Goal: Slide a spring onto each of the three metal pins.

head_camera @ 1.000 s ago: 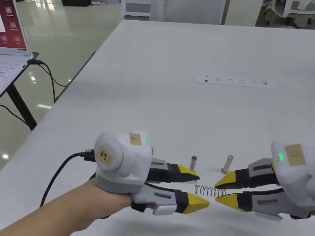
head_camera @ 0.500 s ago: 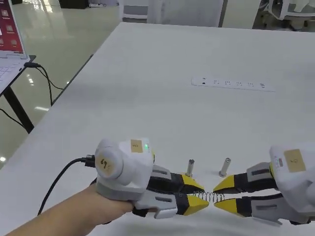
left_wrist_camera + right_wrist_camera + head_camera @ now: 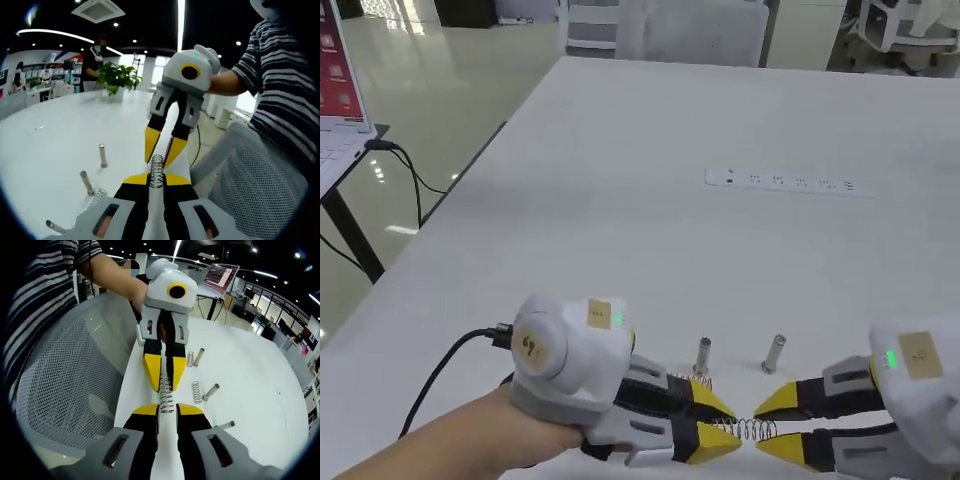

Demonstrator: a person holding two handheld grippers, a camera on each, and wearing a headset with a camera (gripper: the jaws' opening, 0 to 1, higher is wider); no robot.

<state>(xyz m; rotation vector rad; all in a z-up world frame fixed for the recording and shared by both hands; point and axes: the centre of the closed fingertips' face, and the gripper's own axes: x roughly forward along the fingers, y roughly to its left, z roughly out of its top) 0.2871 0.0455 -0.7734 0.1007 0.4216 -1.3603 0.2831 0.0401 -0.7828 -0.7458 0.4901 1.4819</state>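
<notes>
Background stuff: there's a long white bench [image 3: 620,200] with a flat white power strip [image 3: 778,182] lying on it further back. Off the left edge sits an open laptop with a reddish screen [image 3: 338,70] on a small black-legged side table [image 3: 348,225]. A thin black cable [image 3: 417,185] droops from it over the shiny pale floor [image 3: 450,80]. Right at the bench's near edge is a grey mesh office chair [image 3: 65,385]. The left gripper view also catches a leafy green potted plant [image 3: 116,77] further along the bench.

A thin steel coil spring [image 3: 748,431] bridges the left gripper [image 3: 732,430] and right gripper [image 3: 761,428]. Just beyond, an upright silver metal pin [image 3: 703,355] and a second upright pin [image 3: 774,352] stand in the way; past them the white tabletop [image 3: 650,240] lies open to a flat white power strip [image 3: 777,183].
</notes>
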